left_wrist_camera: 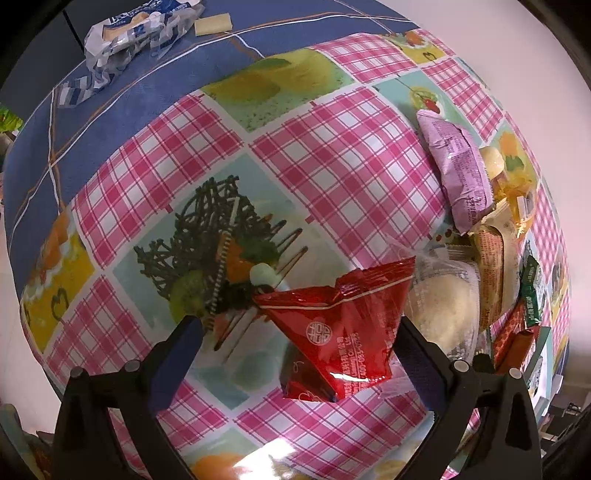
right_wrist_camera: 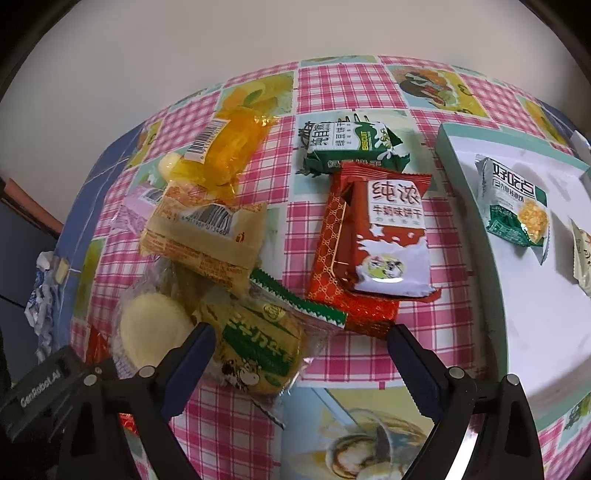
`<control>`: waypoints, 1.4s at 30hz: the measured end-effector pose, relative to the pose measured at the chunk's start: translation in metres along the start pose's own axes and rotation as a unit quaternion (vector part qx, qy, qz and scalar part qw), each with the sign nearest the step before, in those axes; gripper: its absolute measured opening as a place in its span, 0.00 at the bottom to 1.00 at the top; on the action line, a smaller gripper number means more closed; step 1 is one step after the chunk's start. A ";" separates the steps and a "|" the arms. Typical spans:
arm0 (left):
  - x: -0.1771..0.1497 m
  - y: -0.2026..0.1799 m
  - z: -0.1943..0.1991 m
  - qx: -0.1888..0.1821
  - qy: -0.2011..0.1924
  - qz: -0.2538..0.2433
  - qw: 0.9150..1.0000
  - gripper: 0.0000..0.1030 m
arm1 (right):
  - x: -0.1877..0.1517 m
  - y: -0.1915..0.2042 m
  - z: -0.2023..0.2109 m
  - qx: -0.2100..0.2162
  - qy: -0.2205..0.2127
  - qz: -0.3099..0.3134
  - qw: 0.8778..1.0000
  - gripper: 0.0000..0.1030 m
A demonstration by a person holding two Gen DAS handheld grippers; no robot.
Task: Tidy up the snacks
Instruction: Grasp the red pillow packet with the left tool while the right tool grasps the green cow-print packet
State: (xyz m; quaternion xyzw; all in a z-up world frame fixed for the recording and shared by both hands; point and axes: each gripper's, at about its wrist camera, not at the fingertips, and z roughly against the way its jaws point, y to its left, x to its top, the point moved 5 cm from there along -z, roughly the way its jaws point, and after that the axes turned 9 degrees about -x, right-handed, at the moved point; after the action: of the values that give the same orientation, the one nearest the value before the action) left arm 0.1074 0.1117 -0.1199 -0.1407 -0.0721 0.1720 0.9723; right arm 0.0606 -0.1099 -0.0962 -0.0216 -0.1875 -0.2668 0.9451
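Note:
In the left wrist view a shiny red snack packet (left_wrist_camera: 332, 332) sits between the fingers of my left gripper (left_wrist_camera: 298, 325). It is close to the right finger and well apart from the left one, so the jaws stand open. A purple packet (left_wrist_camera: 461, 166) and other snacks are piled to its right. My right gripper (right_wrist_camera: 302, 330) is open over a yellow-green packet with a cow (right_wrist_camera: 258, 350), whose left end lies by the left finger. Beyond lie a red-and-white biscuit packet (right_wrist_camera: 384, 240), a green biscuit packet (right_wrist_camera: 351, 147) and an orange jelly packet (right_wrist_camera: 225, 147).
A white tray (right_wrist_camera: 517, 295) at the right holds a green-and-white packet (right_wrist_camera: 513, 203). A tan packet (right_wrist_camera: 207, 232) and a pale round cake (right_wrist_camera: 151, 332) crowd the left. A crumpled blue-white wrapper (left_wrist_camera: 136, 33) lies on the blue cloth beyond the checked tablecloth (left_wrist_camera: 332, 147).

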 end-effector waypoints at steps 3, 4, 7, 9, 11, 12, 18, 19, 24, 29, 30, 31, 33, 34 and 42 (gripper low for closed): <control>0.000 0.002 -0.004 0.005 0.000 -0.003 1.000 0.98 | 0.000 0.009 -0.003 -0.008 -0.001 0.009 1.000 0.93; 0.001 0.003 -0.005 0.007 0.000 -0.005 1.000 0.98 | 0.000 0.012 -0.004 -0.010 0.000 0.014 1.000 0.93; 0.003 0.005 -0.005 0.014 0.000 -0.007 1.000 0.98 | -0.002 0.020 -0.007 -0.028 -0.003 0.037 0.999 0.93; 0.004 0.006 -0.007 0.014 0.001 -0.007 1.000 0.98 | -0.003 0.021 -0.008 -0.031 -0.004 0.044 0.999 0.93; 0.004 0.006 -0.006 0.013 0.002 -0.007 1.000 0.98 | -0.004 0.020 -0.007 -0.030 -0.002 0.044 0.999 0.93; 0.004 0.006 -0.006 0.013 0.002 -0.009 1.000 0.98 | -0.005 0.018 -0.007 -0.032 0.000 0.045 0.998 0.93; 0.001 0.004 -0.006 0.018 0.003 -0.019 1.000 0.84 | -0.009 0.000 -0.005 -0.051 0.011 0.043 0.998 0.90; 0.002 0.003 -0.006 0.017 0.003 -0.019 1.000 0.83 | -0.009 -0.004 -0.004 -0.052 0.012 0.041 0.998 0.88; 0.000 0.002 -0.003 0.022 -0.003 -0.028 0.999 0.73 | -0.006 -0.016 -0.003 -0.058 0.012 0.035 0.998 0.82; 0.001 -0.002 -0.001 0.039 -0.012 -0.045 0.998 0.56 | -0.007 -0.015 -0.004 -0.076 0.002 0.055 0.996 0.77; 0.001 -0.003 0.000 0.042 -0.015 -0.050 0.998 0.52 | -0.007 -0.013 -0.003 -0.074 0.001 0.056 0.996 0.75; 0.001 -0.005 0.000 0.041 -0.016 -0.053 0.998 0.47 | -0.009 -0.011 -0.001 -0.075 -0.001 0.057 0.996 0.68; 0.001 -0.007 0.000 0.036 -0.016 -0.053 0.998 0.41 | -0.008 -0.008 -0.001 -0.077 -0.002 0.060 0.995 0.57; 0.001 -0.007 0.000 0.033 -0.016 -0.053 0.998 0.40 | -0.008 -0.008 0.000 -0.075 -0.002 0.060 0.995 0.55; -0.001 -0.010 0.010 0.012 -0.018 -0.051 0.998 0.36 | -0.012 -0.015 0.006 -0.053 0.014 0.042 0.998 0.51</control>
State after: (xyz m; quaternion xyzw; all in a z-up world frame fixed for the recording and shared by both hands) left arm 0.1078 0.1043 -0.1075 -0.1219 -0.0942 0.1258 0.9800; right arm 0.0414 -0.1159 -0.0959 -0.0760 -0.1587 -0.2364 0.9556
